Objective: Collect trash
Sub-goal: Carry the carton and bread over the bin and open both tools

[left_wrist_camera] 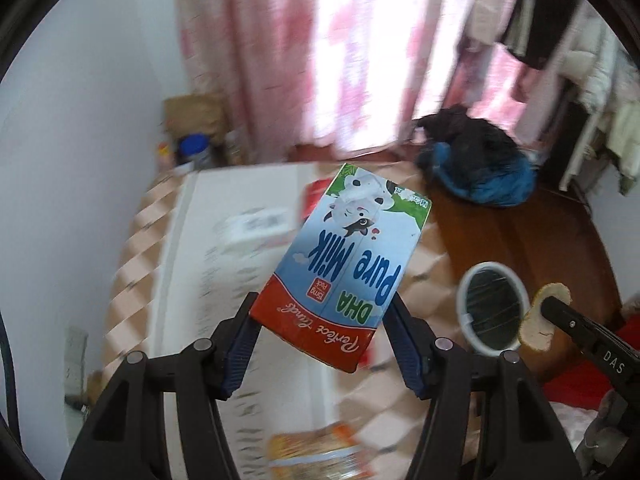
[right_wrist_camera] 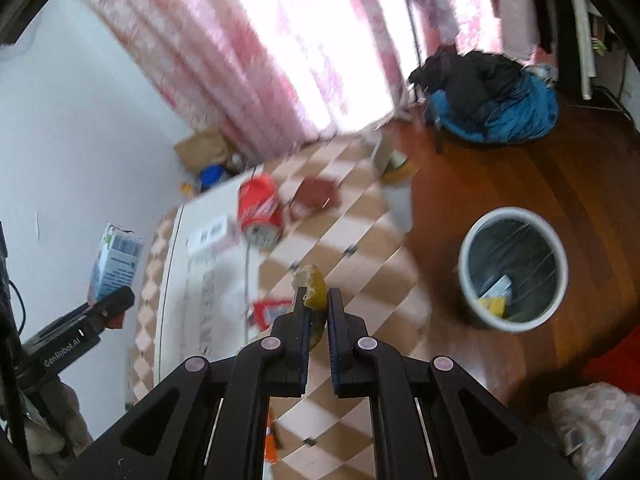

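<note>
left gripper (left_wrist_camera: 320, 320) clamping carton (left_wrist_camera: 344, 256), holding it above table (right_wrist_camera: 360, 232) | right gripper (right_wrist_camera: 318, 300) pinching peel (right_wrist_camera: 310, 286) over table edge | bin (right_wrist_camera: 514, 268) standing on floor, right of table

Pink curtains (right_wrist_camera: 280, 40), blue-black clothes heap (right_wrist_camera: 492, 96)

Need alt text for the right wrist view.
The right gripper pinches a yellow peel above a checkered mat. A bin stands on the wood floor to the right; a red can lies on the mat.
</note>
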The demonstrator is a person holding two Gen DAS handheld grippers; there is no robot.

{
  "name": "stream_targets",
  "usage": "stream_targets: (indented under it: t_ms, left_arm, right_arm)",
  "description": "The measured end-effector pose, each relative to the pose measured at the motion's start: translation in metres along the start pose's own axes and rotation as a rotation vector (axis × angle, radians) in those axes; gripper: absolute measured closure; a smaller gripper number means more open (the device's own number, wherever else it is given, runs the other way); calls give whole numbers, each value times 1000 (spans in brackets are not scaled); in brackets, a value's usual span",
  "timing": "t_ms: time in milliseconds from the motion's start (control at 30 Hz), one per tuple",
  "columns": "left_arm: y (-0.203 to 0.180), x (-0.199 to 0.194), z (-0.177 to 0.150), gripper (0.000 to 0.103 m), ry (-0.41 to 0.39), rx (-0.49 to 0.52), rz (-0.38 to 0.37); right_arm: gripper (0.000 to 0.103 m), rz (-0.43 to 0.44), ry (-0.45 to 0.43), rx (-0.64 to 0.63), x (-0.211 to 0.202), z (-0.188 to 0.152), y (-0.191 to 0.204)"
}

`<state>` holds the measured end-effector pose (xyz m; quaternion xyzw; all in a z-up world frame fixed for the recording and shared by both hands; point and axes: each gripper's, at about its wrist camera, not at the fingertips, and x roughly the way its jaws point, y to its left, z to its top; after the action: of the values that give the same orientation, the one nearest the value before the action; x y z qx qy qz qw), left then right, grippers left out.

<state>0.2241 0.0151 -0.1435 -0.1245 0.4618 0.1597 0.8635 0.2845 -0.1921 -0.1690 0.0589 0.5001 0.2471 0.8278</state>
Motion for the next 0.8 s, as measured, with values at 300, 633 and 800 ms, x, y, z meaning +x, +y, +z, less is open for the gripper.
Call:
stream_targets:
  t_ms: [300, 633, 800]
  left_arm:
    - [-181, 88, 34, 45, 153, 122, -267]
    - [-322, 246, 28, 44, 443, 240, -334]
    - [-340, 285, 37, 30, 475, 248, -292]
  right_arm:
    - [95, -137, -66, 141, -36, 54, -153]
    - [95, -256, 123, 330, 52, 41, -336]
    - [95, -261, 194, 377, 98, 25, -375]
